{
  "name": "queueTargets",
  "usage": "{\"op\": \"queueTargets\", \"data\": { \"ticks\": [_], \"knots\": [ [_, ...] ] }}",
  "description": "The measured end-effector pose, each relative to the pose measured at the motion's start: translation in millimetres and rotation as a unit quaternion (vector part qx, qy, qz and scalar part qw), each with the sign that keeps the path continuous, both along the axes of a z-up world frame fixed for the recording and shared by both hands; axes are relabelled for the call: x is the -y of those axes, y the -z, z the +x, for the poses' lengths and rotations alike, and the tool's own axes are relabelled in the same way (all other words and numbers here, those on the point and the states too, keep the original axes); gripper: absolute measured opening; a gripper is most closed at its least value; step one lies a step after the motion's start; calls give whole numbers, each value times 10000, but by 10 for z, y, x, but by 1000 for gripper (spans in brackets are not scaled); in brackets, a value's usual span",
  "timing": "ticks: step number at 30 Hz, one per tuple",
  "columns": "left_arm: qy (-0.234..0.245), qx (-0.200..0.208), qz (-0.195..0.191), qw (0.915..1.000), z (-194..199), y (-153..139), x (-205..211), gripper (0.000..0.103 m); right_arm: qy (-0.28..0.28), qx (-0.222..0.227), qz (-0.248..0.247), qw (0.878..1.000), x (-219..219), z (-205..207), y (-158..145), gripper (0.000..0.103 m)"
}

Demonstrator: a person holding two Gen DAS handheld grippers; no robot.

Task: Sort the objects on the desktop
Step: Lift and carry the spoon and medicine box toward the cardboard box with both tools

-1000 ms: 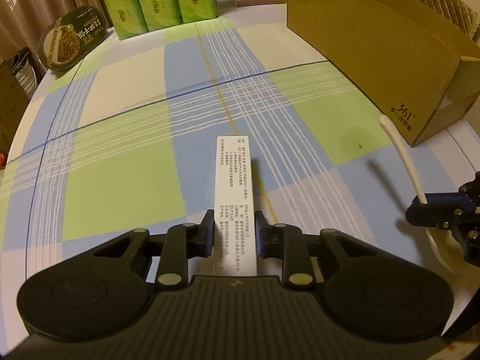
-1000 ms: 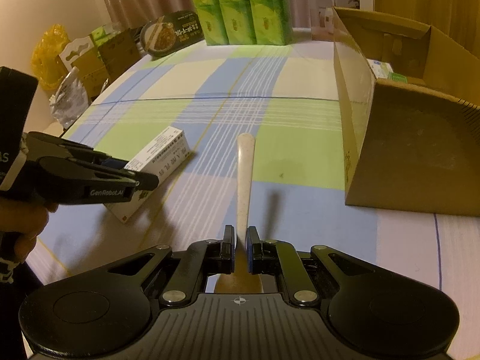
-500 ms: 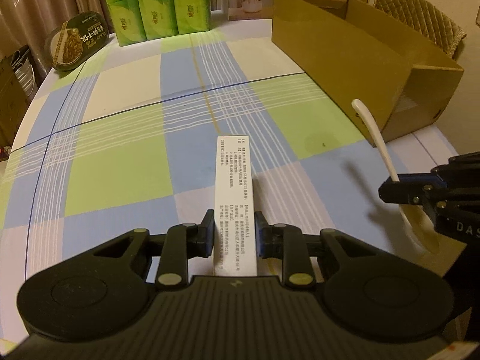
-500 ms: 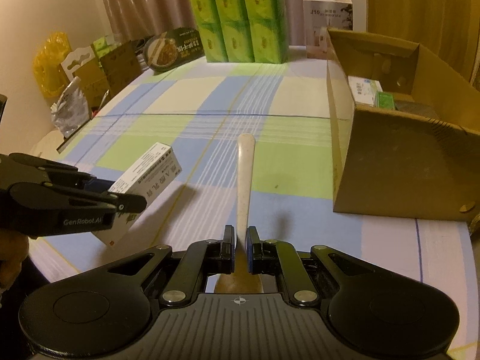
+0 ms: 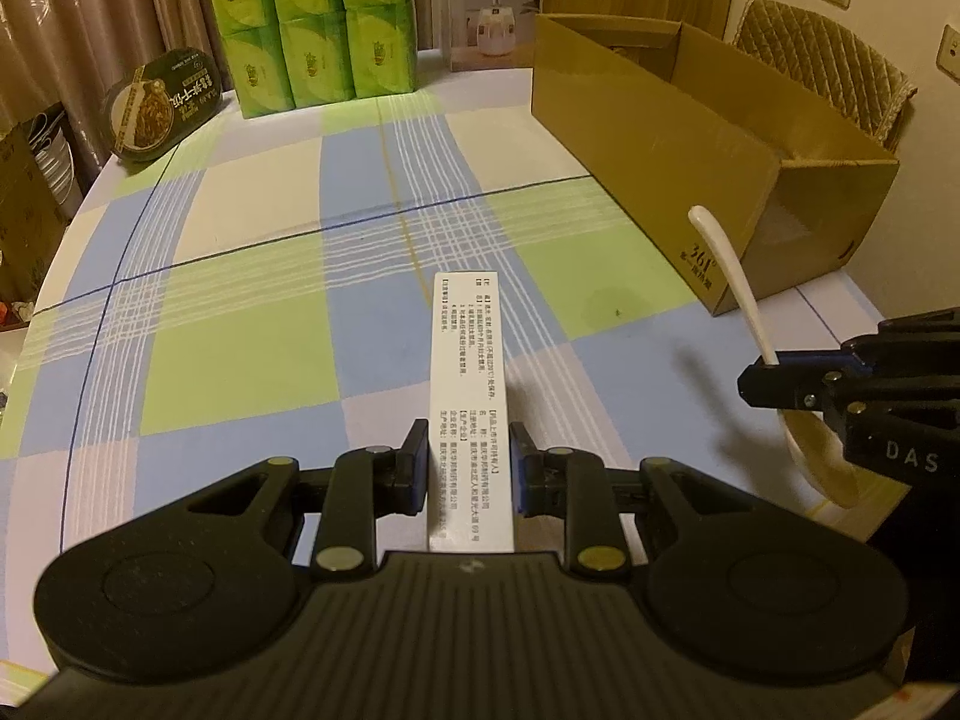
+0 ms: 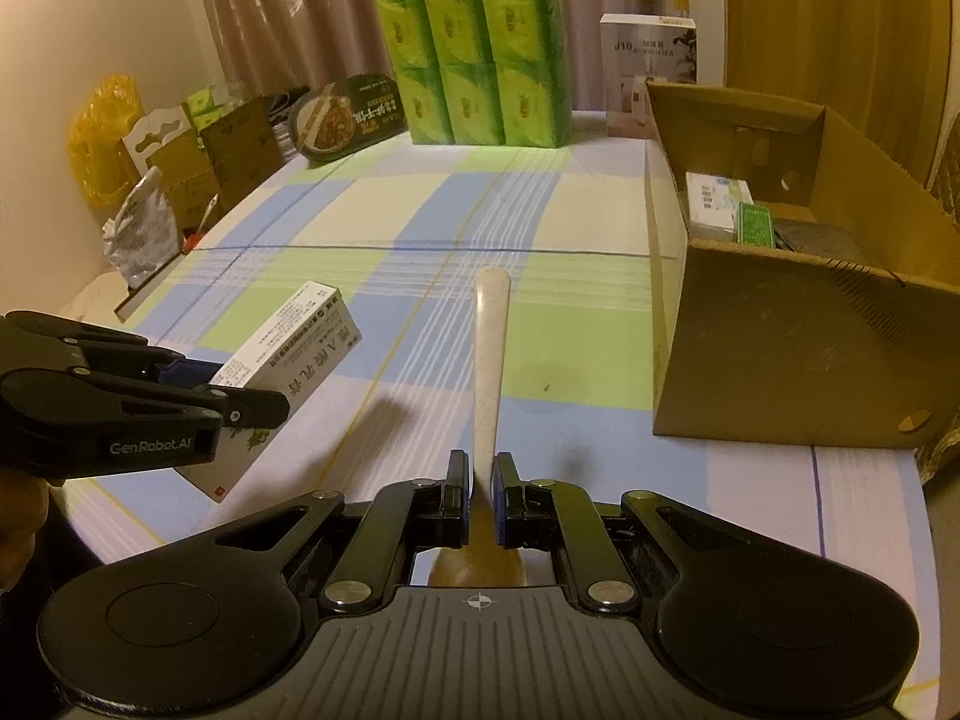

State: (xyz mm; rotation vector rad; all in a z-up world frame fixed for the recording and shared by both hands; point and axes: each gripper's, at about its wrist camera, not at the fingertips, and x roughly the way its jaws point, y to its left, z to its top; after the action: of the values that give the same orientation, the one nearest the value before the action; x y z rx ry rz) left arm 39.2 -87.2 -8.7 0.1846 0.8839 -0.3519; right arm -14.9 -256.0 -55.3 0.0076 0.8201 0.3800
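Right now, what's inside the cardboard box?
In the cardboard box: a white packet, a green packet, something dark grey. The near wall hides the rest of the floor.

Both grippers have risen off the checked tablecloth (image 5: pixel 252 324) with their loads. The left gripper (image 5: pixel 468 468), clamped on the white medicine box (image 5: pixel 468 396), has lifted it: in the right wrist view the box (image 6: pixel 288 354) now hangs clear above the cloth, where a second ago it sat low against it. The right gripper (image 6: pixel 478 498) has carried the cream spoon (image 6: pixel 489 360) up too. From the higher vantage the open cardboard box (image 6: pixel 780 360) shows more of its inside, with small packets (image 6: pixel 720 204) on its floor, and the green tissue packs (image 5: pixel 312 24) stand fuller in view
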Motion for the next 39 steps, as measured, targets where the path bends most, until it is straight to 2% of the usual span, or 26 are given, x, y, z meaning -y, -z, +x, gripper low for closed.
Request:
{"op": "queueTargets", "data": {
  "ticks": [13,22,39],
  "knots": [
    [45,63,-47,10000,-36,-59,53,21,85,104,35,9999,88,-82,-72,4],
    [94,126,-151,9998,-4,-144,157,21,292,347,102,9989,278,-128,-306,4],
    [571,425,-442,9965,130,-495,791,21,869,854,119,9925,960,62,-778,4]
  ]
}}
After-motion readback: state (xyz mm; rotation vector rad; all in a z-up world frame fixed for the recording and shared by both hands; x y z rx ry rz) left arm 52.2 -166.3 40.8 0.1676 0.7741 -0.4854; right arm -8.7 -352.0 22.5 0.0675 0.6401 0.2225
